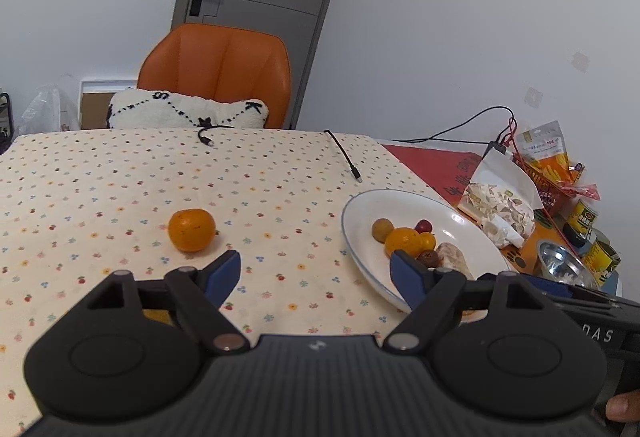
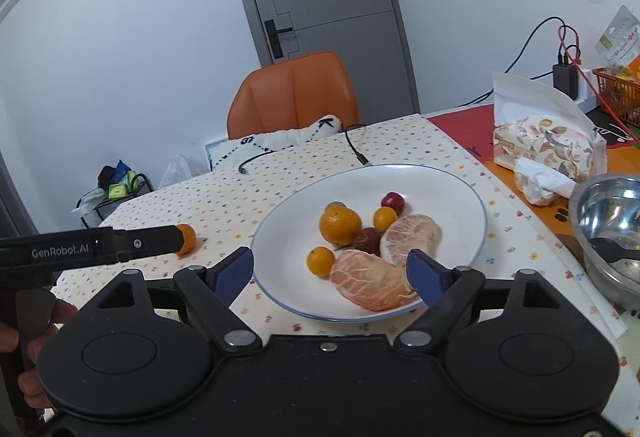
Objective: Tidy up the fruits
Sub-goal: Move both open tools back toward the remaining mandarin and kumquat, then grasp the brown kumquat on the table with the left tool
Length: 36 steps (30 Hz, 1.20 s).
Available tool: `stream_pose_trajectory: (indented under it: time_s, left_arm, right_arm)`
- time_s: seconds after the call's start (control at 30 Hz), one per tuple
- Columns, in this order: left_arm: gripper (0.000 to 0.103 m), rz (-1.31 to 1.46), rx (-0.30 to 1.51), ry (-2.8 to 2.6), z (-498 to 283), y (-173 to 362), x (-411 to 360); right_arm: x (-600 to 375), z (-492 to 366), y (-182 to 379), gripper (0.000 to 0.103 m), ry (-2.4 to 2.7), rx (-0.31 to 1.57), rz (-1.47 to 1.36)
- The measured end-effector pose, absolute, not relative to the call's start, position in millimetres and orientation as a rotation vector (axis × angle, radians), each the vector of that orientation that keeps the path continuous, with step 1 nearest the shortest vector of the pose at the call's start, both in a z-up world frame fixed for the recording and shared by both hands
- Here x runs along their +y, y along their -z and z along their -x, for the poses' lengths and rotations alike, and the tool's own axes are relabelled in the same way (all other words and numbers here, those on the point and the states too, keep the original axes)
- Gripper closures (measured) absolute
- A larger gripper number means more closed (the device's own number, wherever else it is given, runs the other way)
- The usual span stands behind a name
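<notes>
A white plate [image 2: 448, 193] on the dotted tablecloth holds a mandarin [image 2: 340, 225], two small kumquats [image 2: 321, 261], a red fruit [image 2: 393, 201], a dark fruit [image 2: 369, 240] and two peeled pomelo pieces [image 2: 370, 285]. The plate also shows in the left wrist view [image 1: 360, 229]. A loose mandarin [image 1: 191, 230] lies on the cloth left of the plate. My left gripper [image 1: 316, 273] is open and empty, between the loose mandarin and the plate. My right gripper [image 2: 331, 273] is open and empty, over the plate's near edge.
A steel bowl [image 2: 608, 233] and a tissue pack [image 2: 544, 145] stand right of the plate, with a red basket [image 2: 620, 93] and cans [image 1: 584, 217] beyond. Two cable ends [image 1: 344, 157] lie on the far cloth. An orange chair [image 1: 216, 73] with a cushion stands behind the table.
</notes>
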State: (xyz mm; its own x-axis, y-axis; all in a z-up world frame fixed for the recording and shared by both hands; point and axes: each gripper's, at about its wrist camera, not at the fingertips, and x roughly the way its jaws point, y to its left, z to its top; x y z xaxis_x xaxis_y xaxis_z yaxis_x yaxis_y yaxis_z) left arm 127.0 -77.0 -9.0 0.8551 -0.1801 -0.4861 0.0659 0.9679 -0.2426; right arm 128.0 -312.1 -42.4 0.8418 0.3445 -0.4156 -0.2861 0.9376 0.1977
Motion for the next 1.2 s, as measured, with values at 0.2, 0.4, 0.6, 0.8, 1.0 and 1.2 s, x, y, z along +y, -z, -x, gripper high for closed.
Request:
stream_pose_trajectory:
  time_s: [0.2,0.4,0.6,0.8,1.0,1.2]
  left_arm:
    - [0.023,0.233,0.504,0.087,-118,3,-58]
    - [0.023,0.226,0.497,0.046,-114,-3,-41]
    - [0.023,0.240,0.515,0.034,-109,0,-28]
    - [0.023,0.245,0.538,0.009,-105,9,-16]
    - [0.023,0.267,0.565,-0.017,-103,19,-7]
    - [0.023,0.292,0.597,-0.034,-103,31,0]
  right_arm:
    - [-305,-128,41,0.019,-0.357,0.457,-0.133]
    - [-294,-128,39,0.017,-0.384,0.451,-0.130]
    - [-283,-130,38,0.013,-0.407,0.456,-0.120]
    - [-273,-130,40,0.004,-0.445,0.466,-0.124]
    - [-264,-131,40,0.000,-0.480,0.488,-0.135]
    - [-254,-131,40,0.000,-0.506,0.504,-0.123]
